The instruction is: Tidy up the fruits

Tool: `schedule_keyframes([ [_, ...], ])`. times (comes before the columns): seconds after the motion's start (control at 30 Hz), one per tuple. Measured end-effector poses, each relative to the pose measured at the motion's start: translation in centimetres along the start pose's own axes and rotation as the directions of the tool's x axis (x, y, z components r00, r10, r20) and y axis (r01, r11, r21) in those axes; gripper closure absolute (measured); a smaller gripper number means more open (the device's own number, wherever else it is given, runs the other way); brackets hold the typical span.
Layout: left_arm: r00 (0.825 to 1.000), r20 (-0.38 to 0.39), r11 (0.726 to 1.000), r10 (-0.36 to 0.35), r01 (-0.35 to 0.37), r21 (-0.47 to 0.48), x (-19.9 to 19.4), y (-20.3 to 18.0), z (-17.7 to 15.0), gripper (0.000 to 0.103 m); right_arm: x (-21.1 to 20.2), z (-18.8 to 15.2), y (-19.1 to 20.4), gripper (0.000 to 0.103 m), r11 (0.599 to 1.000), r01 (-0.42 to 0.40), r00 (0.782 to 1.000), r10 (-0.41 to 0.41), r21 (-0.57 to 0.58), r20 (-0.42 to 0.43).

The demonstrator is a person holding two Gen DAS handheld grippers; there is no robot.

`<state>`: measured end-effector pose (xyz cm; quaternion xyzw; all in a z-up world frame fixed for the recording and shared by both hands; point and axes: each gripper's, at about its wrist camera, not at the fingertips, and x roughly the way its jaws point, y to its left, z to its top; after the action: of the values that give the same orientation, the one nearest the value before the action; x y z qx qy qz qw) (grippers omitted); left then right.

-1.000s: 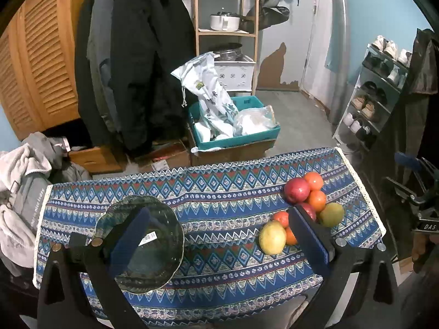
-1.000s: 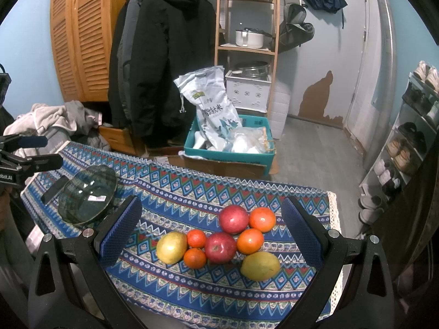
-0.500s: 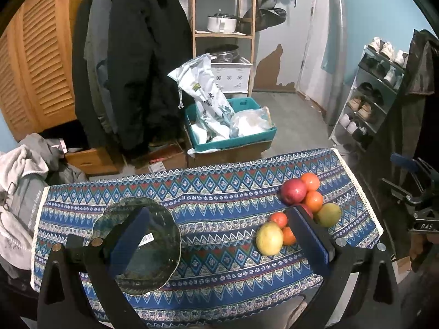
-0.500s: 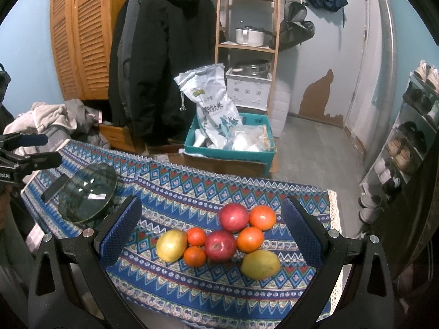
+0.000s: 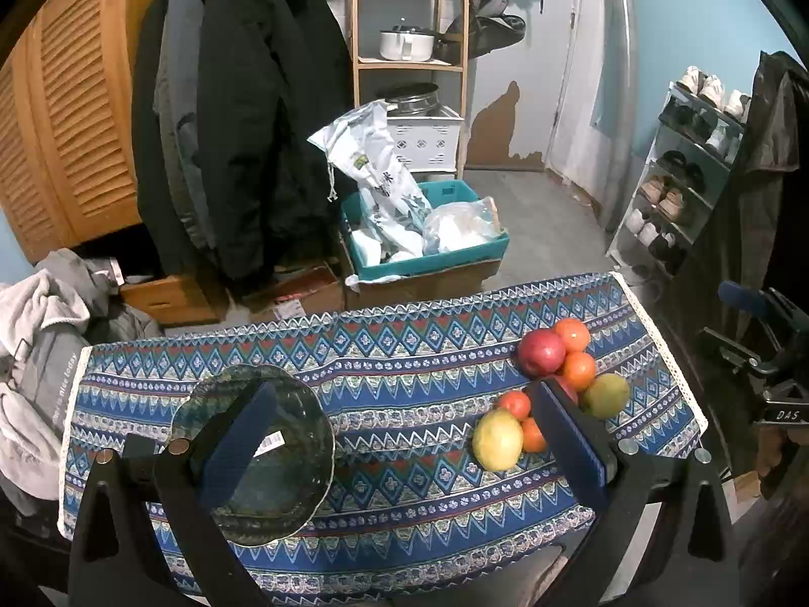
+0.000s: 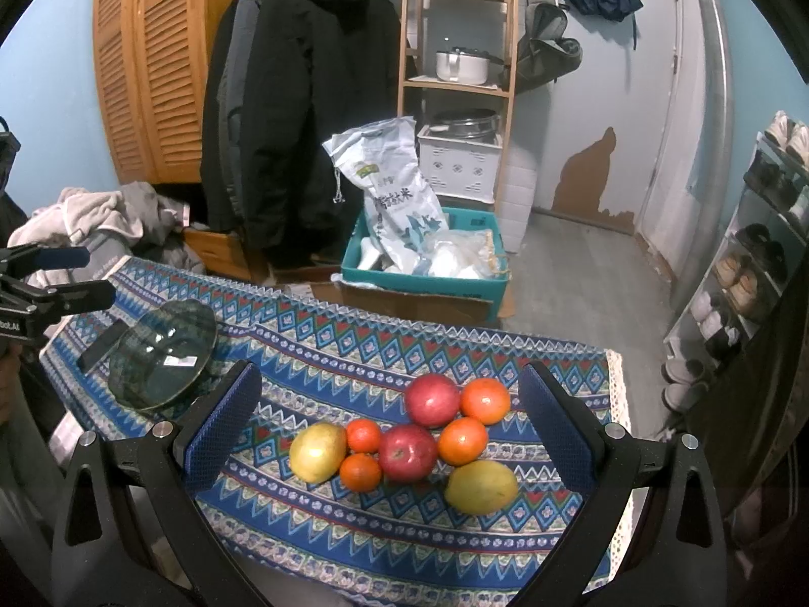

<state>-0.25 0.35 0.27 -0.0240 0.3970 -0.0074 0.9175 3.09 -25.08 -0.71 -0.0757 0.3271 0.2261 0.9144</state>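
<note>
A cluster of fruit lies on the patterned blue tablecloth [image 6: 323, 354]: two red apples [image 6: 407, 451], two yellow mangoes [image 6: 317, 451] and several oranges [image 6: 462, 440]. The cluster also shows at the right in the left wrist view [image 5: 541, 352]. A dark glass plate [image 5: 283, 475] sits on the left of the cloth, also in the right wrist view [image 6: 162, 354]. My left gripper [image 5: 399, 435] is open and empty above the near table edge, its left finger over the plate. My right gripper [image 6: 387, 420] is open and empty, hovering in front of the fruit.
Beyond the table a teal bin [image 6: 424, 278] holds a rice bag [image 6: 389, 192] and plastic bags. Black coats [image 6: 298, 101] hang at the back left, a wooden shelf [image 6: 455, 50] stands behind, a shoe rack [image 5: 682, 177] is at the right. Clothes pile [image 5: 40, 334] at the left.
Both grippers have drifted slightly; the left wrist view shifted a little, so the table sits marginally lower and left. Both grippers stay open and the fruit has not moved.
</note>
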Motion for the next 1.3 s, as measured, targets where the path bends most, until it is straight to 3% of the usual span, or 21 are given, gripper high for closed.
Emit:
schedule_keyframes([
  [0.73,0.999,-0.011,0.999,0.04,-0.04,0.008,0.7,0.1,-0.3,0.001,0.0,-0.5,0.6,0.004,1.0,0.001,1.0,-0.001,0.006,0.004],
  [1.3,1.0,-0.012,0.999,0.021,-0.021,0.036,1.1,-0.9,-0.5,0.001,-0.4,-0.5,-0.9,0.004,0.999,0.02,1.0,-0.021,0.032,0.012],
])
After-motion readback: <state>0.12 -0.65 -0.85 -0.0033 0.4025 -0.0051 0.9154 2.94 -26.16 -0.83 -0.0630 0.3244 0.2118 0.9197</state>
